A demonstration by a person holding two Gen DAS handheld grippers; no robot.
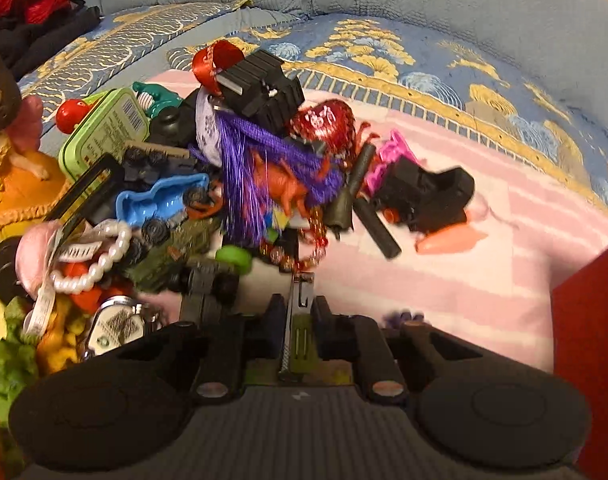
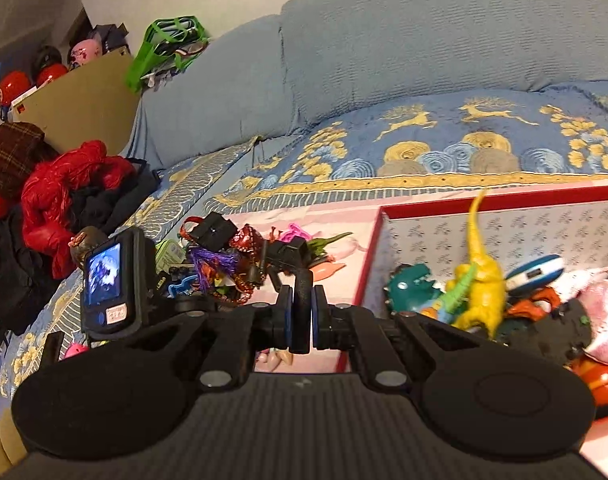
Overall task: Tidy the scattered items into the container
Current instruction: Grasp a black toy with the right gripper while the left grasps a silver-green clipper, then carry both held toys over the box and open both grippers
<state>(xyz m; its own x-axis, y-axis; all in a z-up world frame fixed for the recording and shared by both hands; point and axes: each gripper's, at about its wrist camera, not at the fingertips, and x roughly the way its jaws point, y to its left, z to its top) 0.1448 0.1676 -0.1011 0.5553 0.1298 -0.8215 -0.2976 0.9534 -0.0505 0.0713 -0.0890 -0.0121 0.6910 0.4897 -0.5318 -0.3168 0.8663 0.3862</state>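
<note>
A heap of small toys and trinkets (image 1: 208, 176) lies on a pink cloth (image 1: 443, 280) on the bed. My left gripper (image 1: 299, 308) is shut on a metal nail clipper (image 1: 300, 312), held low just in front of the heap. My right gripper (image 2: 302, 312) is shut on a black ring-shaped piece (image 2: 302, 300), held left of the red-rimmed box (image 2: 503, 200). The box holds a yellow dinosaur (image 2: 481, 280), a teal toy (image 2: 409, 286) and several other toys. The heap also shows in the right wrist view (image 2: 232, 260), with the left gripper's camera unit (image 2: 112, 284) beside it.
A red box corner (image 1: 587, 340) stands at the right of the left wrist view. A doll in an orange dress (image 1: 20, 176) and a green tin (image 1: 104, 128) sit left of the heap. Red and dark clothes (image 2: 68, 200) lie at the bed's left. The blue headboard (image 2: 423, 40) is behind.
</note>
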